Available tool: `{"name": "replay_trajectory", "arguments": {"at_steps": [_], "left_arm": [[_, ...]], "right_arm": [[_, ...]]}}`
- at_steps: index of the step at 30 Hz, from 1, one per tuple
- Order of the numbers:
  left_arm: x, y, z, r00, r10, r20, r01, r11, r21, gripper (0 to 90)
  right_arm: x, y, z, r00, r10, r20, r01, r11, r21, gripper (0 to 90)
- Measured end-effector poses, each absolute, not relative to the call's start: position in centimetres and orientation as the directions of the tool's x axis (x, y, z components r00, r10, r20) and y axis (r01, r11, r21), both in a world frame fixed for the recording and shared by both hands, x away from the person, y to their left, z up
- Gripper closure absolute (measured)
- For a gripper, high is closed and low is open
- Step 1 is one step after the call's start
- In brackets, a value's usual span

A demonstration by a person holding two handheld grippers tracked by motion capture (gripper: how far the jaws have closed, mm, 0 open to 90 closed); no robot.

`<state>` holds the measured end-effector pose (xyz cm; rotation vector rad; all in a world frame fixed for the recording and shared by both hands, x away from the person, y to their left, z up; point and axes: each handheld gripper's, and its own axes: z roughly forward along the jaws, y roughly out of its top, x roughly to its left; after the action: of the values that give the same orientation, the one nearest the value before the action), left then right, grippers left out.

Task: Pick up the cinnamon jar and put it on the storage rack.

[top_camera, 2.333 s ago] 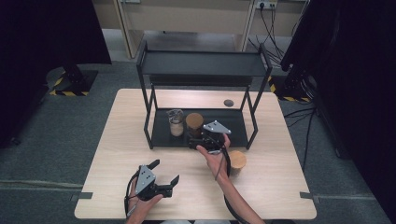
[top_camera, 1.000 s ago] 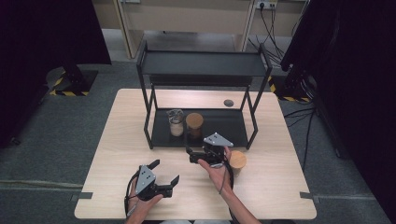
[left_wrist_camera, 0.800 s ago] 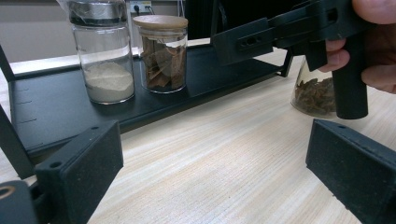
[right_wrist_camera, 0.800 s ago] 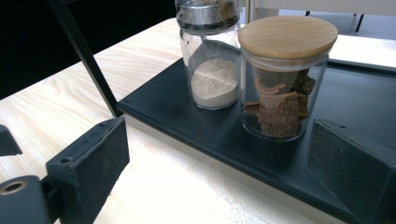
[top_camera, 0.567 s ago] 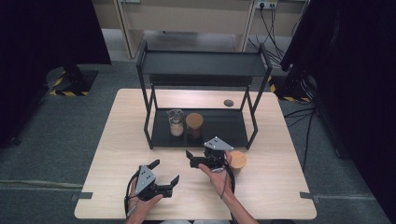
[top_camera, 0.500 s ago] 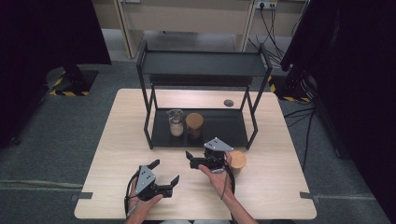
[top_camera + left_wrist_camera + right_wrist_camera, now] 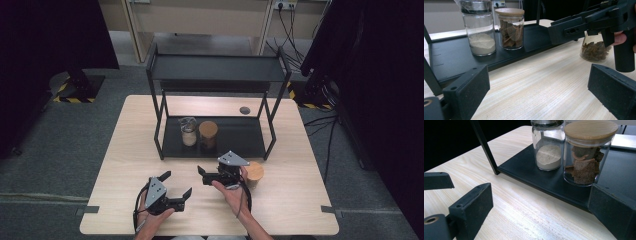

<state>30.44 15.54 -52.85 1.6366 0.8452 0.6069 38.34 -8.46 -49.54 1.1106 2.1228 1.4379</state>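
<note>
in the high view the right gripper (image 7: 205, 175) hovers over the table (image 7: 295, 200) just in front of the black rack (image 7: 215, 75), jaws spread wide with nothing between them. the wood-lidded jar (image 7: 208, 134) and the jar of white powder (image 7: 188, 132) stand side by side on the rack's bottom shelf, beyond its jaws. a third jar (image 7: 254, 173) sits on the table just right of that hand. the left gripper (image 7: 176, 187) rests near the front edge, also open and empty.

in the left gripper view its own jaws stand wide over bare wood, and the right gripper (image 7: 554, 33) hangs apart from the third jar (image 7: 595, 48).

in the right gripper view the jaws gape, touching nothing; the wood-lidded jar (image 7: 587, 155) stands ahead on the shelf, beside the jar of white powder (image 7: 548, 145).
</note>
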Motion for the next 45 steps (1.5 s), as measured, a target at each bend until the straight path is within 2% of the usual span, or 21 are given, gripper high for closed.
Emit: {"name": "replay_trajectory", "arguments": {"at_steps": [45], "left_arm": [[30.4,15.5,-52.9,0.609,0.792,-0.048,0.208,-0.101,0.973,3.6]], "right_arm": [[35.3,-9.6,-50.7,-0.665,0.727,0.171,0.421,0.176,0.89,6.2]]}}
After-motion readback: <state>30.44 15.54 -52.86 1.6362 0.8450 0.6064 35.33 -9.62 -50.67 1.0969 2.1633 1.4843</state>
